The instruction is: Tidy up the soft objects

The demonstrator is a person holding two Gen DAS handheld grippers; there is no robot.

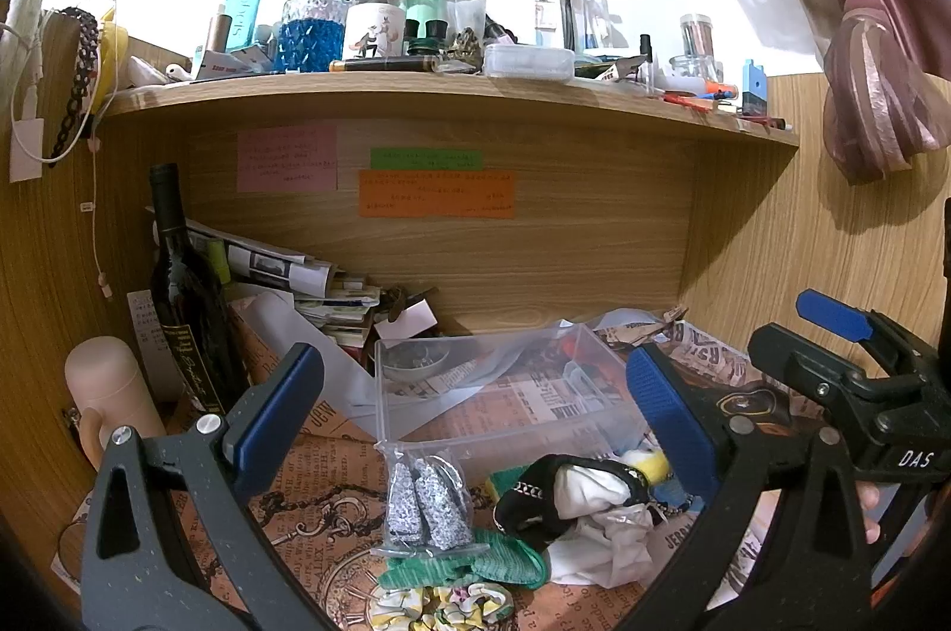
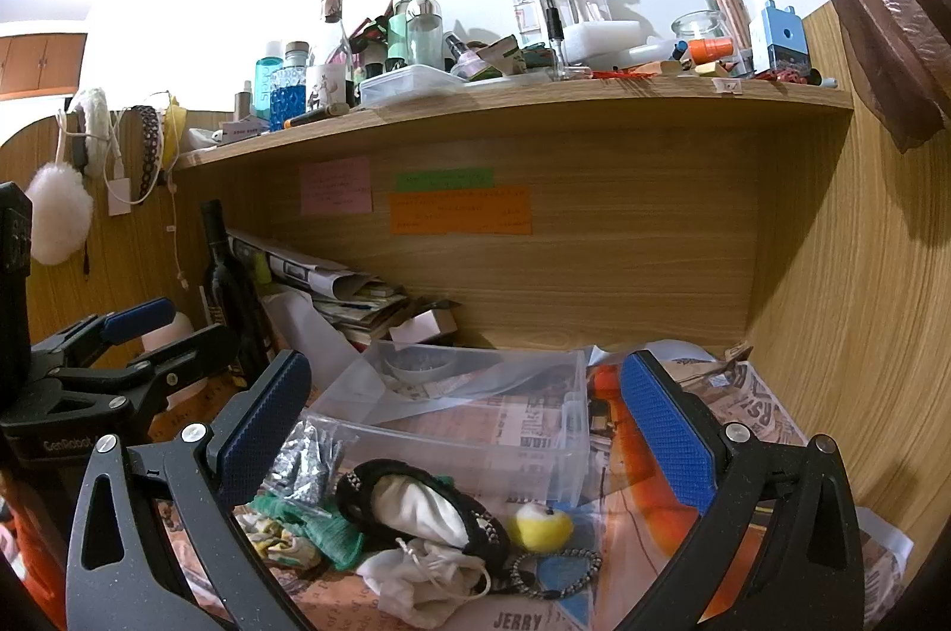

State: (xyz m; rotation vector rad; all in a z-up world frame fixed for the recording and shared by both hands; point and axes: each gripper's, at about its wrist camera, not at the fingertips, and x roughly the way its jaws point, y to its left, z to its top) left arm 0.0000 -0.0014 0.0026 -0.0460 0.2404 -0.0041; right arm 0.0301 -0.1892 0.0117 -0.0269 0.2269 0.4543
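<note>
Taking the clear plastic bin (image 1: 493,393) at the middle of the desk (image 1: 333,470) as your landmark, the soft things lie in a heap just in front of its near wall.

Furthest left of the bin's front, your left gripper (image 1: 469,423) hangs above the desk with its blue pads wide apart, holding nothing. Between its fingers a small clear bag of silvery pieces (image 1: 425,509) lies with its long axis running away from you, one end touching the bin's front corner. Its near end rests on a green knitted cloth (image 1: 475,565). Nearer still, a yellow floral scrunchie (image 1: 440,604) is cut off by the frame's lower edge.

In front of the bin's middle, a black pouch with a studded rim (image 2: 416,506) lies tilted, its long axis running from near the bin down towards the right, white fabric filling its mouth. A crumpled white drawstring bag (image 2: 428,580) touches its near side.

Off the bin's front right corner sits a yellow plush ball (image 2: 544,527); the left wrist view hides most of it behind a gripper finger. A beaded bracelet (image 2: 556,571) lies just before it, clear only in the right wrist view.

Your right gripper (image 2: 469,429) is likewise spread open and empty above the heap.
</note>
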